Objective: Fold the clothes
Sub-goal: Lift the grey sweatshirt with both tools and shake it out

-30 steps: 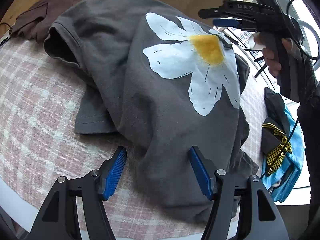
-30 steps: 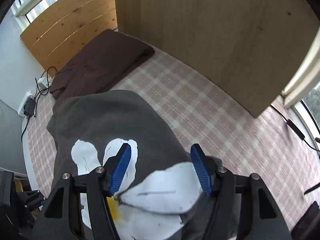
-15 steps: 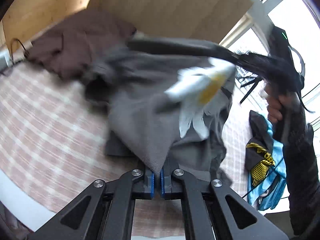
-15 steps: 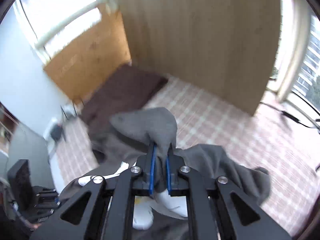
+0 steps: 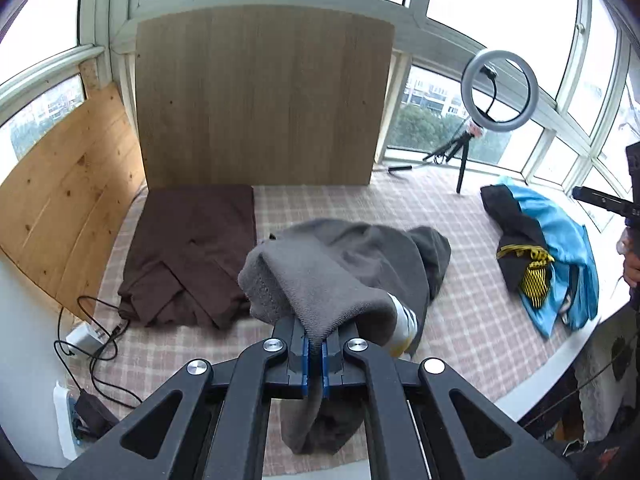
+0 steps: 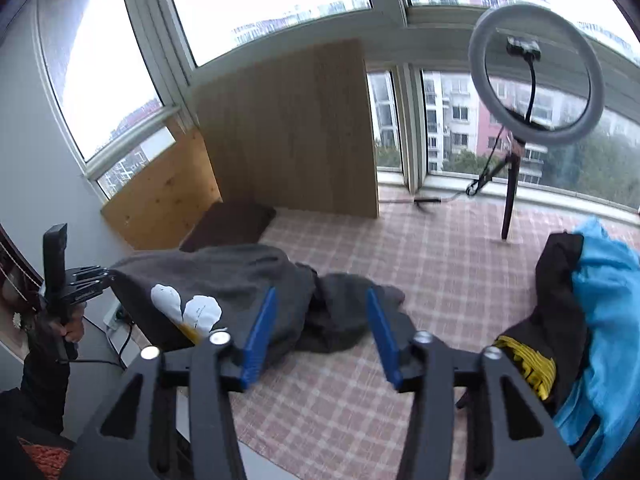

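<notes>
No lettering, label, brand or number can be read anywhere in either view; the yellow print on the black garment (image 5: 528,268) stays illegible.

**Cloth, wood and matt plastic**

The grey T-shirt (image 5: 352,264) is soft, matt knit cloth with a fuzzy, looped inner face where it folds over the left gripper (image 5: 315,354). That gripper has matt black plastic arms, shiny metal screw heads and ribbed blue pads. The table cover (image 5: 460,320) is woven checked cloth, slightly coarse. At ten o'clock lies a brown garment (image 5: 192,248), smooth and matt. Behind it stands a wooden board (image 5: 260,100) with a fine, dull grain. At three o'clock a blue garment (image 5: 560,240) has a faint sheen.
</notes>
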### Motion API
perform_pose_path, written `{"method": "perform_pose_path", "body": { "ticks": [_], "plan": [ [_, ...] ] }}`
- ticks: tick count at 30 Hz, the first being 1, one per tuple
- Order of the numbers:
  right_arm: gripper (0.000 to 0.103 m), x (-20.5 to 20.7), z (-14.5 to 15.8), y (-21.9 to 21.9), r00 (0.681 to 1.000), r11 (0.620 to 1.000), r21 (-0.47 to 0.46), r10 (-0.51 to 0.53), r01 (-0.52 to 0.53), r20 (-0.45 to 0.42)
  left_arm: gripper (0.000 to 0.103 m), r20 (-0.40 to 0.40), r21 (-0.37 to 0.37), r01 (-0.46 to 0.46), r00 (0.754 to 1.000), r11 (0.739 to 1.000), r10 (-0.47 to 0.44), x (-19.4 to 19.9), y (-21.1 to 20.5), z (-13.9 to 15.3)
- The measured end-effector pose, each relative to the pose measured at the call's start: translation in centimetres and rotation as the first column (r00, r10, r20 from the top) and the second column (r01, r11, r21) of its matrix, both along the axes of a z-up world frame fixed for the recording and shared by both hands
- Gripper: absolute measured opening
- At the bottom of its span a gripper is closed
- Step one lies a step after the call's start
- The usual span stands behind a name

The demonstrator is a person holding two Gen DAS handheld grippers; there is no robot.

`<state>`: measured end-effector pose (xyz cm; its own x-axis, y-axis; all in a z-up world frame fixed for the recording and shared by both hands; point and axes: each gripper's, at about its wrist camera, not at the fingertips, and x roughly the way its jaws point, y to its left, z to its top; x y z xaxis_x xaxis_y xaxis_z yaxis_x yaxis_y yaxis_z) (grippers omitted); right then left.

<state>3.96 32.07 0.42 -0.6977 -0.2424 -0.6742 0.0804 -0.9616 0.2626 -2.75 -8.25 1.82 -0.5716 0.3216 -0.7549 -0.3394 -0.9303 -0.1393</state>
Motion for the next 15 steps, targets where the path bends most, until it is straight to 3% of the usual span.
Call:
{"method": "perform_pose_path", "body": {
  "ticks": [2, 7, 9, 12, 15],
  "plan": [
    [0.05, -1.9, -3.5, -1.5, 0.997, 1.0, -0.019, 0.022, -0.02, 0.069, 0.003, 0.037, -0.012, -0.014, 0.999, 1.0, 0.015, 1.0, -1.1, -1.5],
    [0.051, -11.6, -10.4, -8.2, 0.973, 0.983, 0.082, 0.146, -0.163, 0.179, 0.003, 0.135, 0.025, -0.074, 0.988, 0.997, 0.07, 5.4, -3.7, -5.2],
    [0.058, -15.9, -12.8, -11.6, 0.951, 0.965, 0.091, 0.223, -0.247, 0.214, 0.003, 0.158, 0.018, -0.095, 0.983, 0.995, 0.091, 6.6, -4.0, -6.6],
    [0.059, -21.8, -17.2, -16.1, 0.875, 0.923, 0.015, 0.36, -0.385, 0.324, 0.003, 0.175, 0.032, -0.129, 0.977, 0.991, 0.121, 7.2, -4.6, -8.0],
    [0.059, -24.3, -22.3, -19.1, 0.79, 0.911, -0.008, 0.361, -0.411, 0.496, 0.003, 0.185, 0.051, -0.163, 0.971, 0.985, 0.151, 7.1, -5.3, -9.0]
  ]
}}
